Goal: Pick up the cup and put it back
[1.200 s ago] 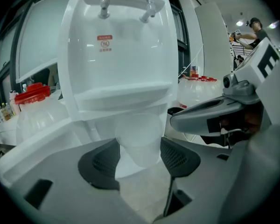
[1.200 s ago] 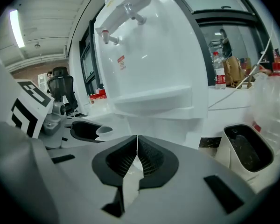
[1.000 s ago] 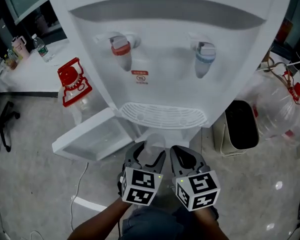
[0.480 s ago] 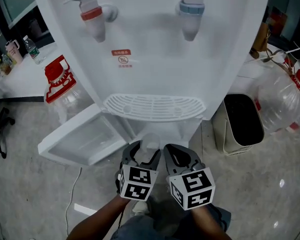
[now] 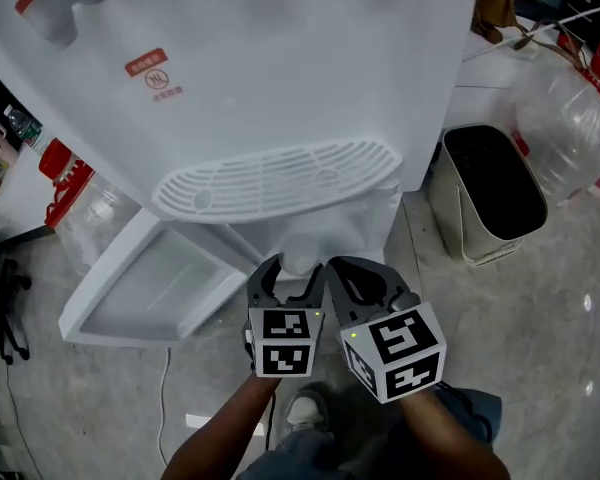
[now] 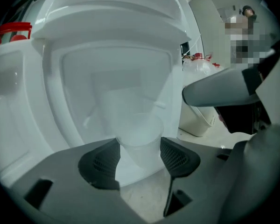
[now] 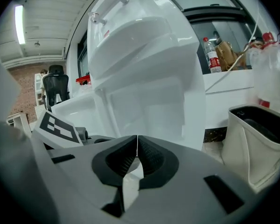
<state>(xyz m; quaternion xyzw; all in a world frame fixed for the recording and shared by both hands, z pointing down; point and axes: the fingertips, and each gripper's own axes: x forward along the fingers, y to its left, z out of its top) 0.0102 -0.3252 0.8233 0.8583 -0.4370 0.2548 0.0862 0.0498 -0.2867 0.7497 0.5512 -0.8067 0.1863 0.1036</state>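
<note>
A clear plastic cup (image 6: 139, 141) sits between the two dark pads of my left gripper (image 6: 139, 157), which is shut on it. In the head view the cup (image 5: 299, 253) pokes out ahead of the left gripper (image 5: 292, 286), just under the white water dispenser's drip grille (image 5: 275, 178). Beside it on the right, my right gripper (image 5: 358, 286) is shut with its pads touching and nothing between them (image 7: 137, 154). Behind the cup in the left gripper view is the dispenser's lower compartment (image 6: 114, 85).
The dispenser's cabinet door (image 5: 145, 288) hangs open to the left, low over the floor. A black-lined bin (image 5: 485, 193) stands to the right. An empty water jug (image 5: 570, 138) lies at the far right. A red-capped jug (image 5: 70, 183) stands at the left.
The head view has tilted down and closer: the taps slid out of the top and the drip grille moved up. Both grippers stayed side by side, the left holding the cup.
</note>
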